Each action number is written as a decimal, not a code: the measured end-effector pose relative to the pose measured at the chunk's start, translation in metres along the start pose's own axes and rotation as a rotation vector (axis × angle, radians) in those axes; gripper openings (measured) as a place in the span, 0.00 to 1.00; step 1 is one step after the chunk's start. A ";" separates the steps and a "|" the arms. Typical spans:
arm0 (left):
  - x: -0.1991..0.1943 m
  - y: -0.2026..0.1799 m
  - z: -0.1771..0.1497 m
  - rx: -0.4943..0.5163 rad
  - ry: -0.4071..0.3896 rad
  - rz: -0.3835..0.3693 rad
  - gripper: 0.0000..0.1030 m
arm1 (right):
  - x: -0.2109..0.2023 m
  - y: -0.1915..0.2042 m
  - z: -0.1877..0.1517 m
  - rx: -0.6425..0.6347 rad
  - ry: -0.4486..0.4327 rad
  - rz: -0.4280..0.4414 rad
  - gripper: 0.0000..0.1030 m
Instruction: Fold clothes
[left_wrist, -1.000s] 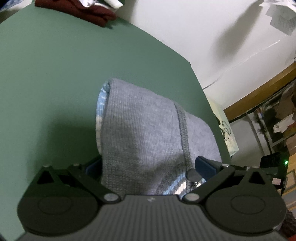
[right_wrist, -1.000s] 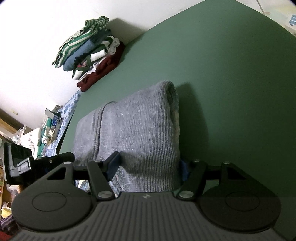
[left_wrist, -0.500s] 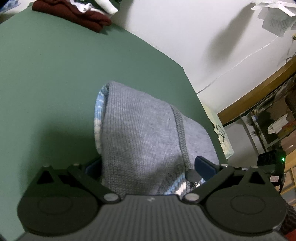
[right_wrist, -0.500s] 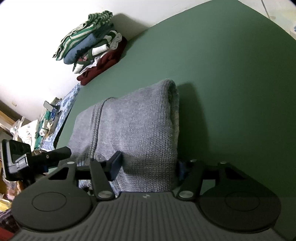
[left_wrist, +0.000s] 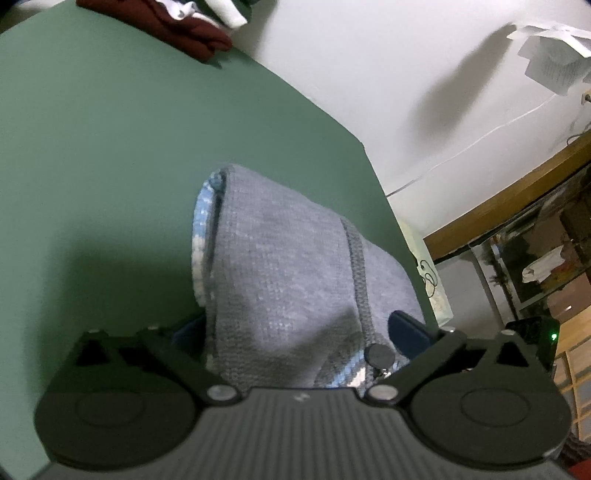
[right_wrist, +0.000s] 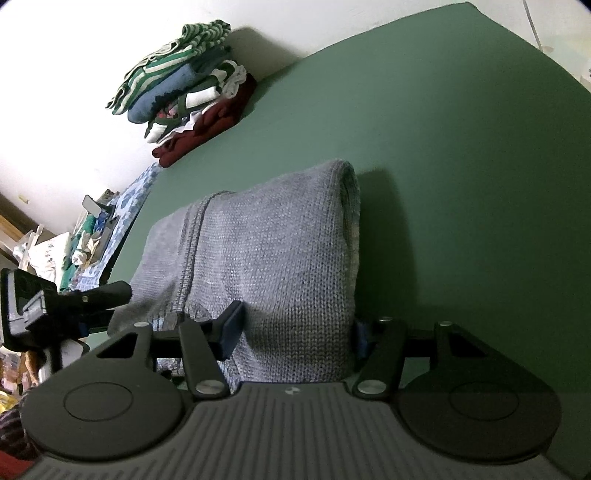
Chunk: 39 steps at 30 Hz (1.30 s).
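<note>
While folded, nubby grey knit sweater (right_wrist: 280, 254) bulges thickly.

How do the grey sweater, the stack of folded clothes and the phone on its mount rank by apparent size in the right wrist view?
1. grey sweater, largest, though nearest the camera.
2. stack of folded clothes, farther away.
3. phone on its mount, cut off at the frame edge.

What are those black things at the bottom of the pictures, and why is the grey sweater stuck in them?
Those are two grabbing tools, one in each of a person's hands. Each has a camera looking out along its fingers, so you get one picture per tool. The left gripper and the right gripper each pinch part of the folded grey sweater. Beneath it is a green table. At the far edge, by the wall, sits a stack of clothes.
</note>
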<state>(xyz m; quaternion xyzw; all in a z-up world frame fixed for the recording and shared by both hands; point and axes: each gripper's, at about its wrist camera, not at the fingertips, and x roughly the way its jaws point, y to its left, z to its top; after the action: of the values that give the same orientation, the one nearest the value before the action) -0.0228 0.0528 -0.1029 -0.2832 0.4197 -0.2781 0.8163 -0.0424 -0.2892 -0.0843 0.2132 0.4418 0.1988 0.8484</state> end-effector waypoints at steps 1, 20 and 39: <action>0.001 -0.001 0.000 0.008 0.003 0.007 0.98 | 0.000 0.001 -0.001 -0.005 -0.005 -0.002 0.58; 0.009 -0.021 0.000 0.058 0.010 0.183 0.80 | 0.002 0.007 -0.004 -0.068 -0.021 -0.033 0.58; 0.024 -0.037 -0.001 0.121 0.036 0.238 0.89 | 0.003 0.009 -0.006 -0.081 -0.029 -0.054 0.55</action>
<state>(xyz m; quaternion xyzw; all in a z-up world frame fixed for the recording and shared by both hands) -0.0201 0.0107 -0.0908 -0.1766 0.4473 -0.2090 0.8515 -0.0475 -0.2792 -0.0841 0.1698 0.4265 0.1904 0.8678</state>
